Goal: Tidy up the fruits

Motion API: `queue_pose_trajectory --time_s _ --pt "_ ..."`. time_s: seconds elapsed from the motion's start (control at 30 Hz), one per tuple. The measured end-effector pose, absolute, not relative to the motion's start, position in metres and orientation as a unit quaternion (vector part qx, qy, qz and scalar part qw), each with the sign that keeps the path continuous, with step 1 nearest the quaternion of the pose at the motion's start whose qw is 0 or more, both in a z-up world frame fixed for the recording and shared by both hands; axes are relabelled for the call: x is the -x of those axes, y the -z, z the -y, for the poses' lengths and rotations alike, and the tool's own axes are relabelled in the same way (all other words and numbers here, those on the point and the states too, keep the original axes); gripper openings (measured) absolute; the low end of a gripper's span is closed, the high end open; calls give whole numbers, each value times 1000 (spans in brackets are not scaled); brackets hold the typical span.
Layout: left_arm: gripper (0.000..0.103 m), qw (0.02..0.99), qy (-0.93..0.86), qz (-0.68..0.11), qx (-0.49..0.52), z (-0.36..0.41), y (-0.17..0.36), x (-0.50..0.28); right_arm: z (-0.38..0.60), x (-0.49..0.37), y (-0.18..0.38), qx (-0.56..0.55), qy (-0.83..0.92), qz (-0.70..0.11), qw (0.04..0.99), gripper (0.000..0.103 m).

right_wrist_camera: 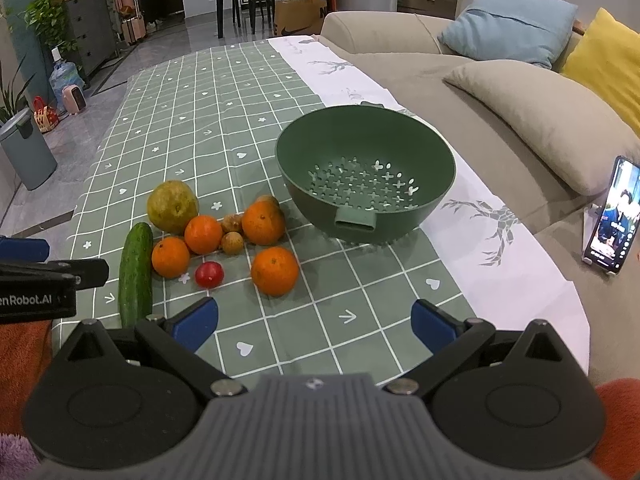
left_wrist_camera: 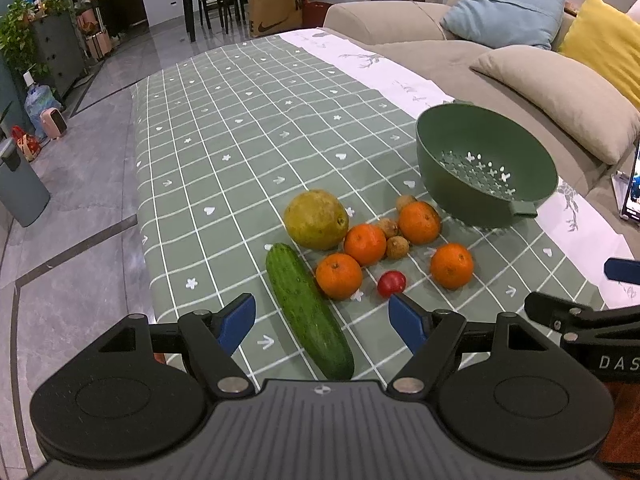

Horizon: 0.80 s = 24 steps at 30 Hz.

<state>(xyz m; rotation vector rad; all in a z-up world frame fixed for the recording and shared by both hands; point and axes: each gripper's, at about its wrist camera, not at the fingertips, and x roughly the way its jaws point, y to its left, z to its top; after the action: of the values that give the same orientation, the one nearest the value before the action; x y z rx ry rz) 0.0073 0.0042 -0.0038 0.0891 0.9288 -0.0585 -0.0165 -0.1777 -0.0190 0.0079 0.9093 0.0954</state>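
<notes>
Hovering with jaws spread wide and empty, the left tool [left_wrist_camera: 322, 318] and right tool [right_wrist_camera: 314, 326] face the cucumber [left_wrist_camera: 308, 308], oranges [left_wrist_camera: 339, 276] and pear [left_wrist_camera: 316, 220] clustered on the worktop [left_wrist_camera: 208, 160]; beyond sits the empty colander [right_wrist_camera: 366, 172]. Nudged oranges could roll off.

Soft, even indoor light, faint shadows, sharp focus, fisheye bending at edges.
</notes>
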Motion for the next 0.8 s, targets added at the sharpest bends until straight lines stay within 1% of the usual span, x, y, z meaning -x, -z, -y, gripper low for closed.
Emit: queue_pose_trajectory --time_s 0.03,0.1,0.2,0.27,0.3,0.33,0.37,0.43,0.63,0.8 --pt "89 894 28 -445 -43 -5 3 -10 178 14 20 -9 -51 -439 897 98" --pt "86 895 31 -444 -37 -7 3 -16 178 8 22 -21 -58 -438 897 98" --pt "79 894 40 -446 -18 -15 4 -27 176 -4 27 -38 -72 -439 895 98" --pt "76 890 36 -455 1 -22 8 -35 172 -13 30 -45 -85 -440 893 91" --pt "74 886 34 -462 13 -26 11 -39 168 -19 31 -48 -94 -441 891 84" --pt "68 882 33 -469 25 -30 15 -42 165 -24 32 -49 -104 -440 891 79" --pt "66 877 30 -478 41 -34 19 -46 161 -29 34 -49 -114 -438 890 77" --pt "66 862 17 -501 73 -43 29 -56 152 -40 36 -46 -134 -436 889 68" --pt "66 825 -5 -548 135 -62 57 -76 128 -68 49 -24 -189 -448 873 49" --pt "66 812 -1 -572 118 -57 70 -84 117 -83 58 -4 -202 -453 868 49"
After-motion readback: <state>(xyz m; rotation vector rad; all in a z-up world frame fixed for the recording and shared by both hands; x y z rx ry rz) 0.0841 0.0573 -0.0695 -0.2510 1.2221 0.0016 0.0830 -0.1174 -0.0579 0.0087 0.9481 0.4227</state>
